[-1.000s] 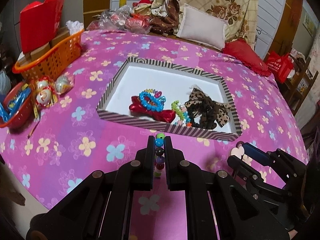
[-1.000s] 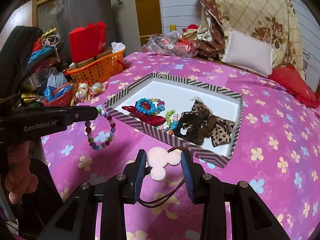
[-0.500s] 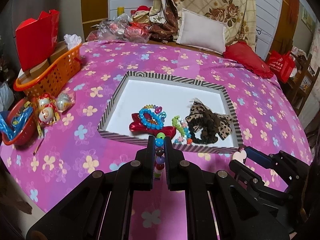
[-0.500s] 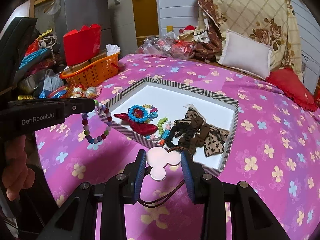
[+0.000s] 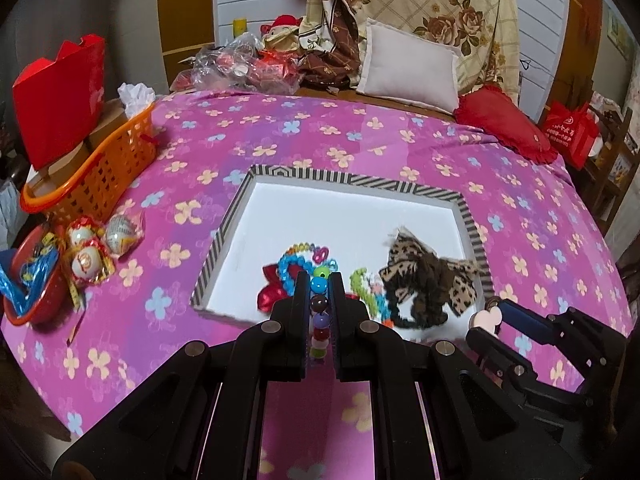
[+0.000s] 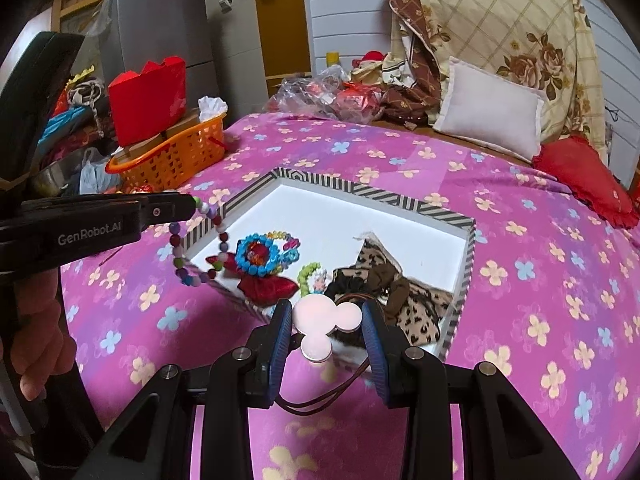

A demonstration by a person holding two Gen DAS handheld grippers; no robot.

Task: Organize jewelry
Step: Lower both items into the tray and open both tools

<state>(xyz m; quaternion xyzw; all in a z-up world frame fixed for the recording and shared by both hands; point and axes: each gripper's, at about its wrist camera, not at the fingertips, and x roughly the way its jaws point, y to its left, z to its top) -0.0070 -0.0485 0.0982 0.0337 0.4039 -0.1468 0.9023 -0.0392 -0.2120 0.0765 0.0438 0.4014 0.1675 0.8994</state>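
Observation:
A striped-rim white tray (image 5: 352,179) (image 6: 376,196) lies on the pink flowered bedspread. It holds a red bow (image 6: 266,288), a blue bead bracelet (image 6: 256,254), a green bead string (image 6: 306,276) and a leopard-print bow (image 5: 434,276) (image 6: 416,308). My left gripper (image 5: 319,286) (image 6: 192,202) is shut on a multicoloured bead bracelet (image 5: 319,304) (image 6: 198,252), which dangles over the tray's near left corner. My right gripper (image 6: 326,320) (image 5: 490,316) is shut on a pale pink mouse-head charm (image 6: 324,322) (image 5: 486,318) with a brown elastic loop hanging below it, above the tray's near edge.
An orange basket (image 5: 96,168) with a red box (image 5: 60,92) stands at the far left beside wrapped balls (image 5: 86,258) and a red bowl (image 5: 34,300). Pillows (image 5: 408,70), a red cushion (image 5: 504,124) and plastic bags (image 5: 240,64) line the back. A hand (image 6: 36,344) holds the left gripper.
Both grippers have travelled forward toward the tray with their loads; the bead bracelet now hangs over the tray's corner and the charm sits above its near rim.

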